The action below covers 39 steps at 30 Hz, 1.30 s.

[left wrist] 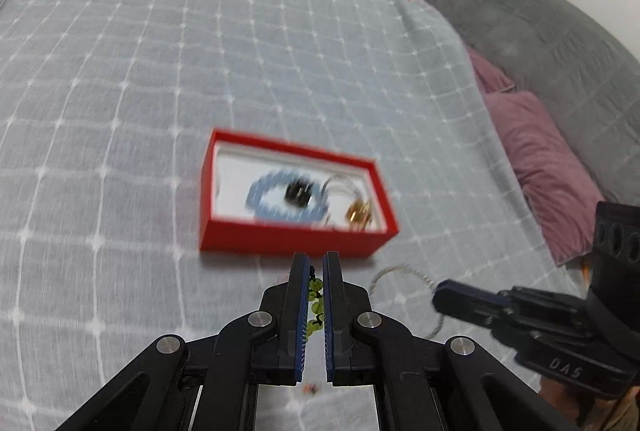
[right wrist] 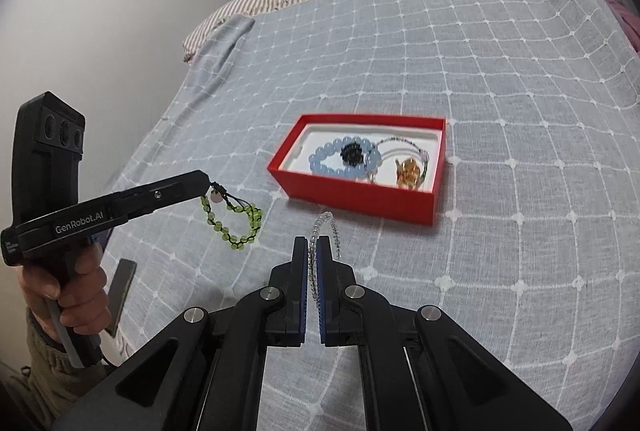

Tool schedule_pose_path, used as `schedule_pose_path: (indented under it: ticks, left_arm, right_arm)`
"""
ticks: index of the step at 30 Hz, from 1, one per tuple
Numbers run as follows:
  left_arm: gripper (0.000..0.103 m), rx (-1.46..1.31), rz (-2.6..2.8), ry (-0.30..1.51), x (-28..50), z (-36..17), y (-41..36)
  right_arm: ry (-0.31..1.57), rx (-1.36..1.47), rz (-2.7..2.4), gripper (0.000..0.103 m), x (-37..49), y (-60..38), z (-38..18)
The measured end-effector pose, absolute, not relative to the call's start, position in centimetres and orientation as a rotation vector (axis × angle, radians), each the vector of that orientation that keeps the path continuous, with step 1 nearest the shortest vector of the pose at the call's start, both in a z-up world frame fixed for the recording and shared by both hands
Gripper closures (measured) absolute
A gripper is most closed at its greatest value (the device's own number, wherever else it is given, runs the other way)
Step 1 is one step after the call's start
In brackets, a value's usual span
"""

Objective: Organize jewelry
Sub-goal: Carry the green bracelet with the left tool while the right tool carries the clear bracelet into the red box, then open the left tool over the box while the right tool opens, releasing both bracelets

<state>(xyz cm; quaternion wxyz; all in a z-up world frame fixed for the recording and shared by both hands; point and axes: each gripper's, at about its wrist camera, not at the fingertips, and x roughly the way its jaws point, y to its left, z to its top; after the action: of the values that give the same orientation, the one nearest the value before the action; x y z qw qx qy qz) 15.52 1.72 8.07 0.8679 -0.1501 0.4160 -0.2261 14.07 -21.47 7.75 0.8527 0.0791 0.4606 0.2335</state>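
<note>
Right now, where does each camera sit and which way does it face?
Left wrist: on the left gripper, angled down at the red box on the bedspread; its jaws pinch a green bracelet; the right gripper enters lower right.
Right wrist: on the right gripper, pinching a clear bracelet, facing the box; the left hand shows at left.
Shared: box, both bracelets, bedspread.

Soft even light; left view motion-blurred, fisheye-bent edges, right sharp.
</note>
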Motion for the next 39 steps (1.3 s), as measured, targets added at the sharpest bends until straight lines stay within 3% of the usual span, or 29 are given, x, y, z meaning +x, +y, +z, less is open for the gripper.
schedule_pose_path:
  ticks: [8, 17, 24, 32, 36, 39]
  left_arm:
    - [0.102, -0.354, -0.547, 0.829, 20.5, 9.3, -0.5]
    - [0.102, -0.439, -0.557, 0.896, 25.6, 4.0, -0.2]
    - [0.102, -0.386, -0.49, 0.959, 26.5, 0.9, 0.3]
    - [0.101, -0.306, -0.46, 0.934, 26.0, 1.2, -0.3]
    - [0.084, -0.313, -0.45, 0.919, 26.0, 1.6, 0.1]
    - [0.08, -0.311, -0.436, 0.907, 26.0, 2.0, 0.4]
  right_arm:
    - [0.923, 0.247, 0.495, 0.099, 18.4, -22.2, 9.3]
    - [0.96, 0.281, 0.458, 0.099, 22.8, -22.2, 7.1]
    - [0.991, 0.289, 0.433, 0.099, 23.9, -22.2, 5.1]
    - [0.98, 0.284, 0.406, 0.099, 24.1, -22.9, 4.9]
    - [0.959, 0.282, 0.397, 0.099, 24.0, -22.8, 5.1]
    - [0.945, 0.288, 0.401, 0.098, 23.9, -22.8, 5.3]
